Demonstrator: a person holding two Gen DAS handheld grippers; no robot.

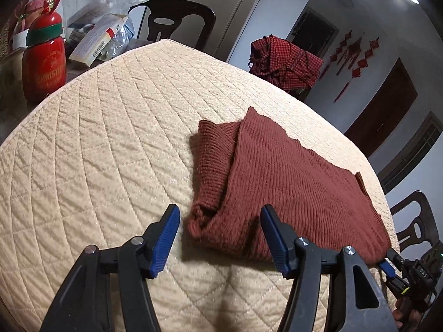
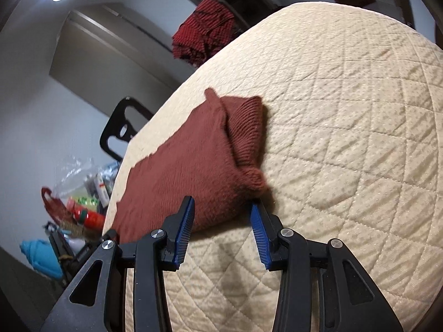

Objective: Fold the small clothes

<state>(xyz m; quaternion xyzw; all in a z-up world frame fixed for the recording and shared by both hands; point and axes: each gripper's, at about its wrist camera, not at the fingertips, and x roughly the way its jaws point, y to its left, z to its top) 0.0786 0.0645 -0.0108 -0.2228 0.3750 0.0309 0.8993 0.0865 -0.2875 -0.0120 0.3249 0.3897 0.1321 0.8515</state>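
A rust-brown knitted garment (image 1: 290,177) lies folded on the cream quilted table cover (image 1: 110,138), one ribbed sleeve tucked along its left side. My left gripper (image 1: 219,209) stands open over the garment's near left corner, which lies between the blue pads (image 1: 166,238) without touching them. In the right wrist view the same garment (image 2: 193,149) stretches away to the left. My right gripper (image 2: 221,204) is open at its near edge, the fabric between the jaws and not pinched. The right gripper (image 1: 393,274) also shows at the garment's near right corner in the left wrist view.
A red checked cloth (image 1: 285,61) hangs over a chair beyond the table. A red tin (image 1: 44,63) and a plastic bag of boxes (image 1: 105,27) crowd the far left. Dark chairs (image 1: 177,19) stand around the table. The quilted cover (image 2: 346,138) is bare right of the garment.
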